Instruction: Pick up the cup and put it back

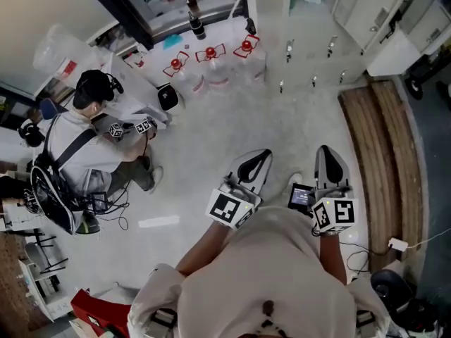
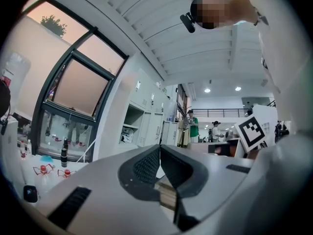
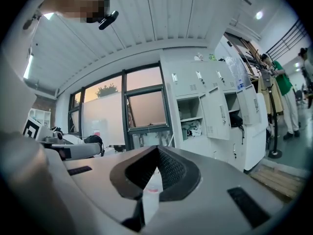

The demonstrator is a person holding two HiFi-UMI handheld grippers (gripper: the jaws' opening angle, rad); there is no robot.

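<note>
My head view looks steeply down at the floor (image 1: 211, 139). Both gripper views face level, sharing the window (image 2: 73, 97) and lockers (image 3: 210, 99).

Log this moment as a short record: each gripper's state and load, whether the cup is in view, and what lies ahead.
left gripper: jaws together, nothing between them
right gripper: jaws together, nothing between them
cup: none that I can make out
ahead: red-topped bottles near the window
at the left of the head view: seated person
</note>
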